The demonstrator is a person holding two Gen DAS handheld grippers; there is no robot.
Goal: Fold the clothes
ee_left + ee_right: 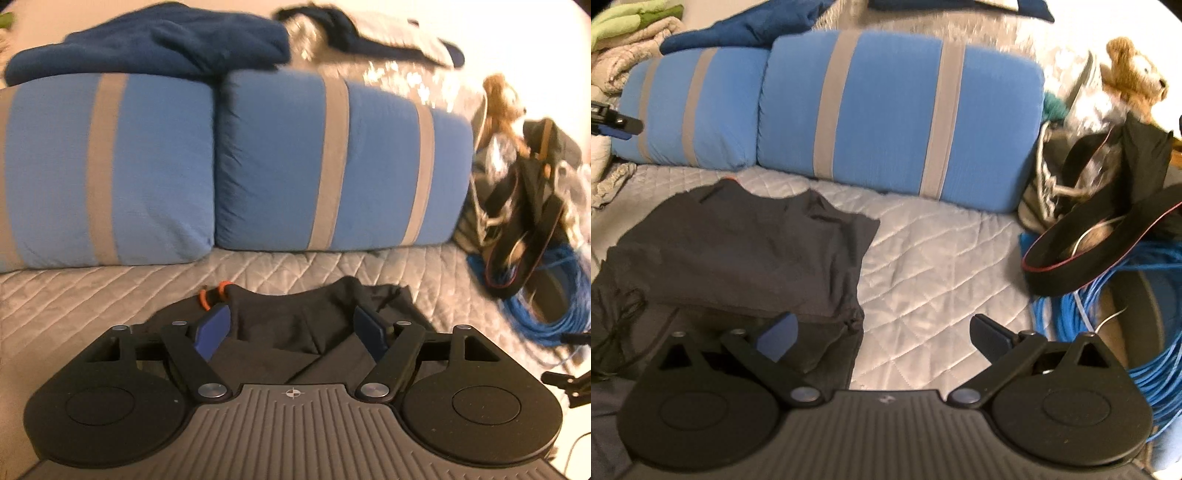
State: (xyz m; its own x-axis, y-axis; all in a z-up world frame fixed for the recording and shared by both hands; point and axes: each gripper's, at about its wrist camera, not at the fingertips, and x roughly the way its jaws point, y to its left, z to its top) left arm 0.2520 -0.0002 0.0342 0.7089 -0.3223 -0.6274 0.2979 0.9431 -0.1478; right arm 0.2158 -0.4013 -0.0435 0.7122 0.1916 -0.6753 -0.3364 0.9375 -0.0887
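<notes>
Left gripper (293, 332) spread wide over folded dark-grey garment (738, 240) — right gripper (884, 338) likewise spread, at garment's right edge, on quilted grey bedspread (942, 266).

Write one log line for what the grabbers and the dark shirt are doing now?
left gripper: open, over dark shirt | right gripper: open, at shirt's edge | shirt: partly folded on quilted bed cover
</notes>
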